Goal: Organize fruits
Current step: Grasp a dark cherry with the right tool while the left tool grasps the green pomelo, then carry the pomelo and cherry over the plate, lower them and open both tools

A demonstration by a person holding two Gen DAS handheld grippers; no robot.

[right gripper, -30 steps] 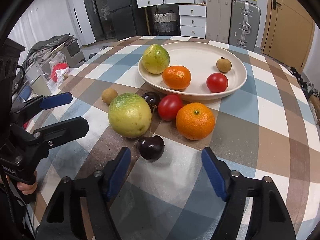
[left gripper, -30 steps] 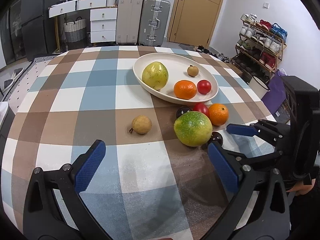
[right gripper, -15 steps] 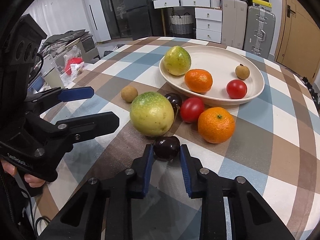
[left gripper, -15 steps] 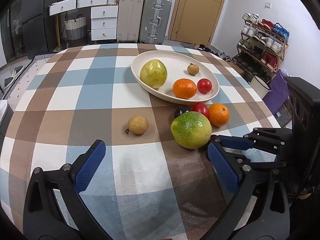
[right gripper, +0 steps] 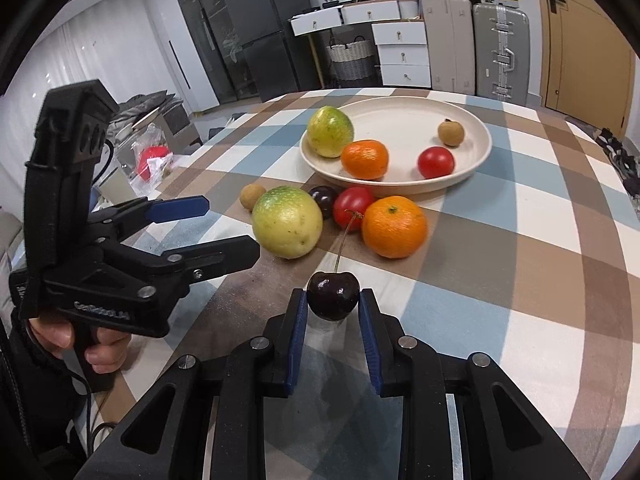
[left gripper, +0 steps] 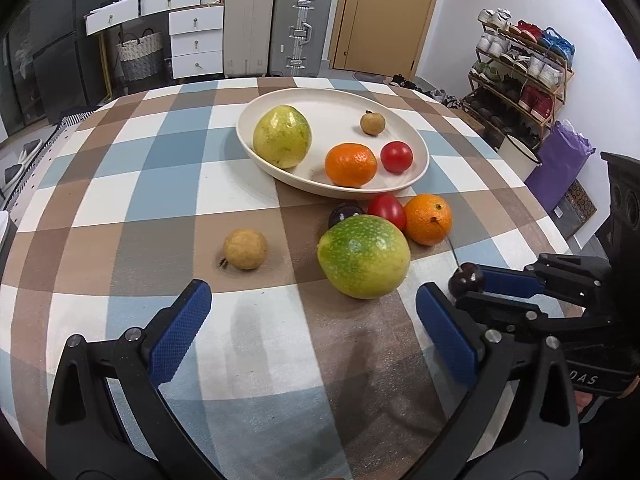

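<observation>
The right gripper (right gripper: pixel 333 300) pinches a glossy, dark round cherry (right gripper: pixel 333 295) between its ribbed blue pads, the thin stem curving up and away from the fingers. Just beyond the fingertips lies a cluster on the checked cloth table (right gripper: pixel 520 240): a dimpled orange (right gripper: pixel 394 226), a smooth red tomato (right gripper: pixel 353 206), a second dark cherry (right gripper: pixel 323 200) and a large speckled green-yellow fruit (right gripper: pixel 287 222), with a small rough tan longan (right gripper: pixel 252 197) to its far left. Farther out sits a matte cream oval plate (right gripper: pixel 472 128) holding a green-yellow fruit, a mandarin, a tomato and a longan. To the left, a hand (right gripper: pixel 80 340) grips the handle of the left gripper (left gripper: pixel 312 320), whose textured blue pads stand spread wide with nothing between them, the big green fruit just ahead of its right finger.
</observation>
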